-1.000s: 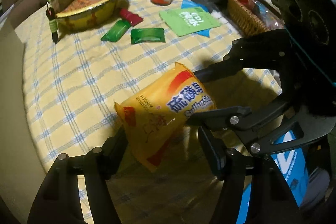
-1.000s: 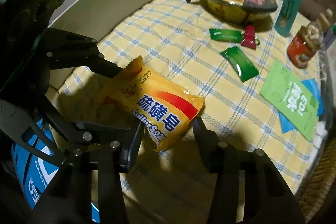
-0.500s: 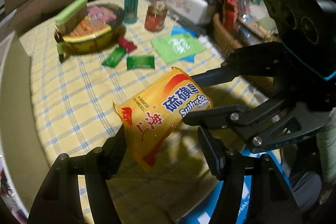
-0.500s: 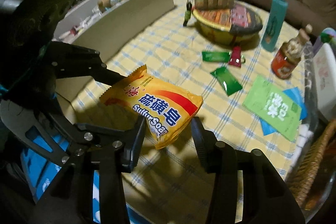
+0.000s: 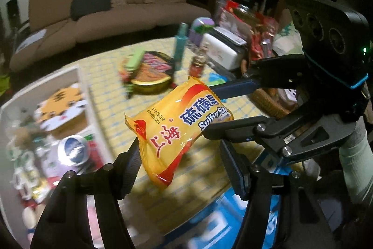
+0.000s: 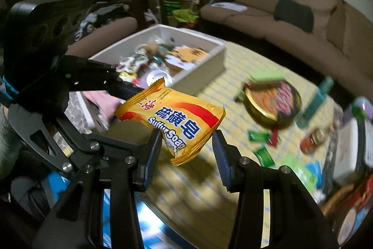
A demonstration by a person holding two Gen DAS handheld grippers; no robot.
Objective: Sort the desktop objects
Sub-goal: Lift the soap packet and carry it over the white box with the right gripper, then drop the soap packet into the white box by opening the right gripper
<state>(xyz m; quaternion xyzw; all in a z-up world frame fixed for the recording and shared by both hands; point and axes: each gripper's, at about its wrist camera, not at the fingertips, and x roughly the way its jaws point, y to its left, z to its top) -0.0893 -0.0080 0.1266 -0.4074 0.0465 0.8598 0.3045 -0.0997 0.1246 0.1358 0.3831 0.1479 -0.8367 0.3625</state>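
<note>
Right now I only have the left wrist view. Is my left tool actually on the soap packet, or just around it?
Observer: In the right wrist view, the left tool brackets the crimped end of the soap packet, one finger above and one below. It looks clamped.
Operator: And the right tool?
Observer: The right tool has a finger on each side of the packet's hanging lower corner, close against it.
Operator: Anything on the cloth I can't see?
Observer: A green sachet lies on the checked cloth beyond the packet, hidden from you.
</note>
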